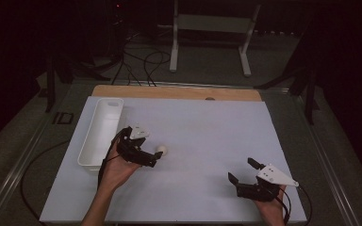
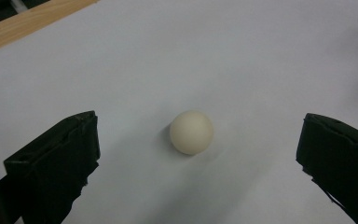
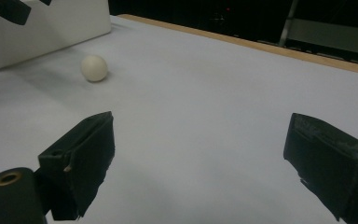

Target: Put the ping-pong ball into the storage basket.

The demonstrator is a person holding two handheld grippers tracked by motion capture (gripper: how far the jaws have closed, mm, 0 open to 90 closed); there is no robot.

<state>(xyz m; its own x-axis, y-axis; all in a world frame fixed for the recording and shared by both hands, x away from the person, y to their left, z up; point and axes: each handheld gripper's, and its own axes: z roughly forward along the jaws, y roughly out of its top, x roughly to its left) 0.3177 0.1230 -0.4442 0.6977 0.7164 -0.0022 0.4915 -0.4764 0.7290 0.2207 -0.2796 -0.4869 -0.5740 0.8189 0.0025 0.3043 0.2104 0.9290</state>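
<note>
Lay flat across the middle, a white sheet (image 1: 207, 141), covering nearly the whole table. Peeked out along the far edge, a strip of bare wood (image 1: 169, 92), with a small dark notch (image 1: 210, 99) in it. Sat on the sheet's left side, a long white tray (image 1: 104, 117), set lengthwise, running away from the near edge, its inside bare. Stood on the floor well beyond the table, a pale metal stand (image 1: 212, 28) on two feet. Snaked over the grey carpet near it, a tangle of black cables (image 1: 141, 63). Rested just off the table's left edge, a small dark rectangular block (image 1: 64, 117). Glowed far back in the dark, a tiny red light (image 1: 118, 6).
</note>
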